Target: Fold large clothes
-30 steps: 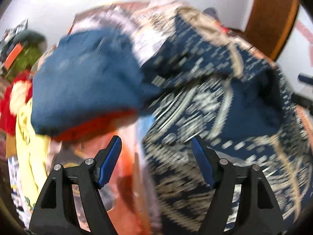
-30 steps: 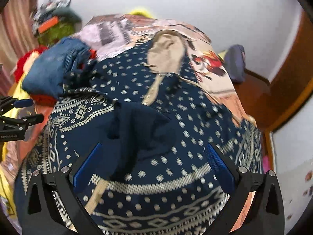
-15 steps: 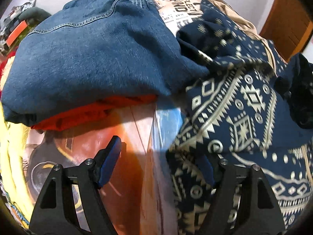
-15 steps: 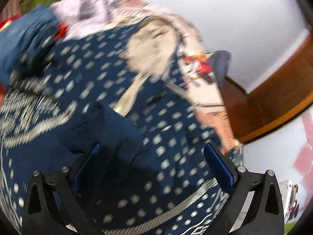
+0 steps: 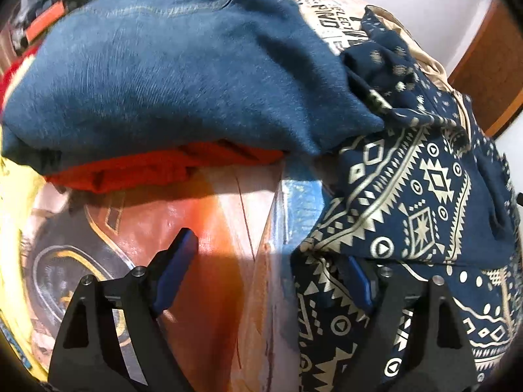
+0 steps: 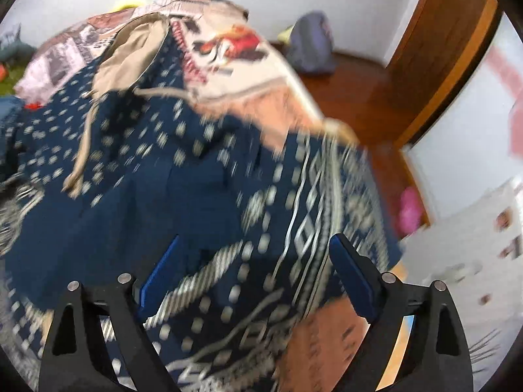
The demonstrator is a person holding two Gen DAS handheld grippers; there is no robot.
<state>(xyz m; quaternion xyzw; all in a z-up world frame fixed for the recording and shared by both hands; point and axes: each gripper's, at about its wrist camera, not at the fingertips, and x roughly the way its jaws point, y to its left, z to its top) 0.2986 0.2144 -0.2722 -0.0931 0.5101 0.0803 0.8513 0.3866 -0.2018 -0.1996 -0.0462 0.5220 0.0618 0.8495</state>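
A large navy garment with cream geometric and dotted print (image 5: 421,196) lies spread and partly bunched on a bed; it fills the right wrist view (image 6: 183,196), with its beige lining (image 6: 134,49) turned out at the far end. My left gripper (image 5: 268,271) is open and low at the garment's left edge, its right finger tucked under a fold of the cloth. My right gripper (image 6: 255,271) is open and empty just above the garment near its right hem.
A folded denim piece (image 5: 183,72) lies on a red garment (image 5: 157,170) left of the navy one. The printed bedspread (image 5: 222,228) shows between them. The bed's right edge (image 6: 310,98) drops to a wooden floor with a grey bag (image 6: 310,45).
My left gripper has come down and closer to the garment's left edge. My right gripper has swung to the right, toward the hem by the bed's edge.
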